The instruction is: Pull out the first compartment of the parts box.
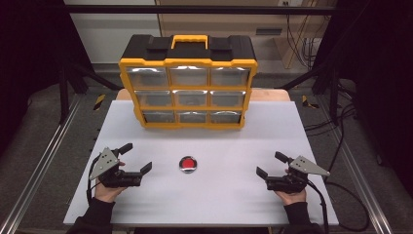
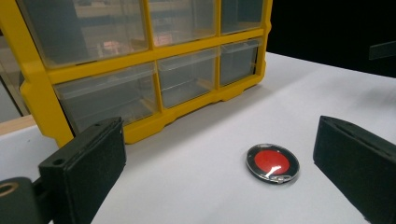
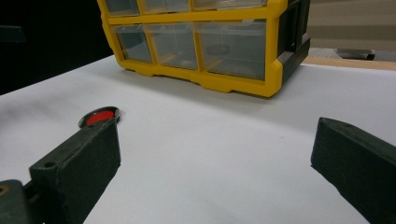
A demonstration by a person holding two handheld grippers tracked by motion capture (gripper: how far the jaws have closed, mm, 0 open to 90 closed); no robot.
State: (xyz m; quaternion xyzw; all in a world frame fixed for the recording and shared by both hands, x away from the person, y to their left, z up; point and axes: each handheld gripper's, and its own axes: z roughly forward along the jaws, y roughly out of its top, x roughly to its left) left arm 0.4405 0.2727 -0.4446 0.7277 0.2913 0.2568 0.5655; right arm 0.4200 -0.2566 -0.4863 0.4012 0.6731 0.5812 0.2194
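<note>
The left gripper (image 1: 138, 157) rests low over the white surface (image 1: 219, 195) with its jaws spread wide and nothing between them. The right gripper (image 1: 271, 164) mirrors it on the opposite side, jaws also wide and empty. Both point inward toward the round red disc (image 1: 188, 164), which lies flat on the surface between the 2 grippers, apart from both. In the left gripper view the disc (image 2: 272, 162) sits ahead, nearer the right-hand jaw.

Behind the disc stands the yellow drawer cabinet (image 1: 188, 92), with 9 clear drawers in 3 rows, all appearing closed.

Step in hand, as judged: start position, before any approach to the disc.

Next move requirements:
1. Advance 1 gripper until its jaws straddle the disc.
2. Keep the jaws low; the disc is thin and flat, so an edge grasp is likely needed.
</note>
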